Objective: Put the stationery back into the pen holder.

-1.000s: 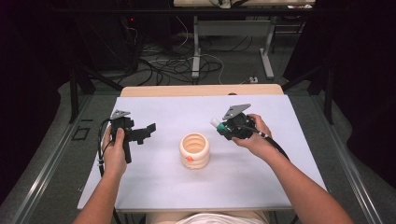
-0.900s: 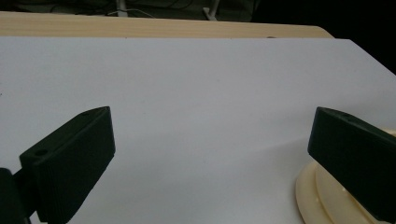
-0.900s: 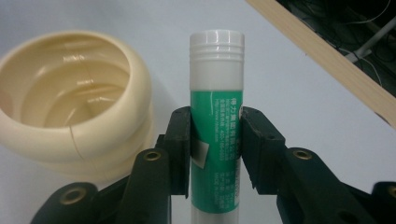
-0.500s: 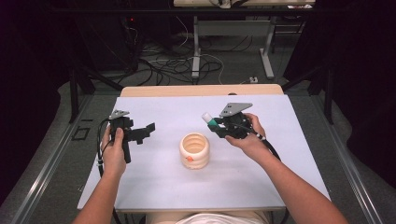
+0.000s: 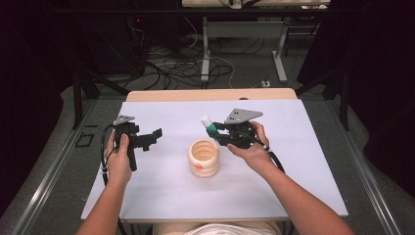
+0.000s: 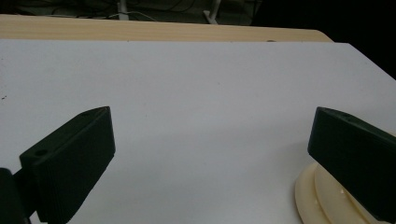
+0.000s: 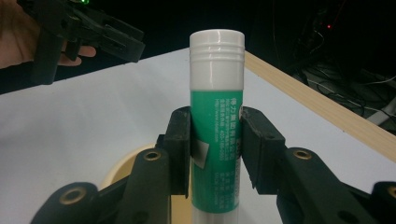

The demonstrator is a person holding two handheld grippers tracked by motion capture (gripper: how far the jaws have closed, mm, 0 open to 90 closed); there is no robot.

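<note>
A green glue stick (image 7: 215,126) with a white cap is clamped between the jaws of my right gripper (image 7: 215,151). In the high view that right gripper (image 5: 219,131) hangs just above and right of a cream ribbed cup (image 5: 203,157) in the middle of the white table top (image 5: 293,147), and the glue stick (image 5: 209,124) points up and left. The cup's rim (image 7: 122,168) lies below the jaws. My left gripper (image 5: 152,137) is held left of the cup with its jaws wide apart and nothing between them. The cup's edge (image 6: 310,200) appears by its right jaw.
A wooden strip (image 5: 210,95) runs along the table's far edge. Beyond it on the floor lie cables (image 5: 176,68) and metal desk legs (image 5: 205,54). Grey floor rails flank the table on both sides.
My right gripper has carried the glue stick leftward and slightly up, from right of the cup to close above its right rim. The left gripper has stayed put.
</note>
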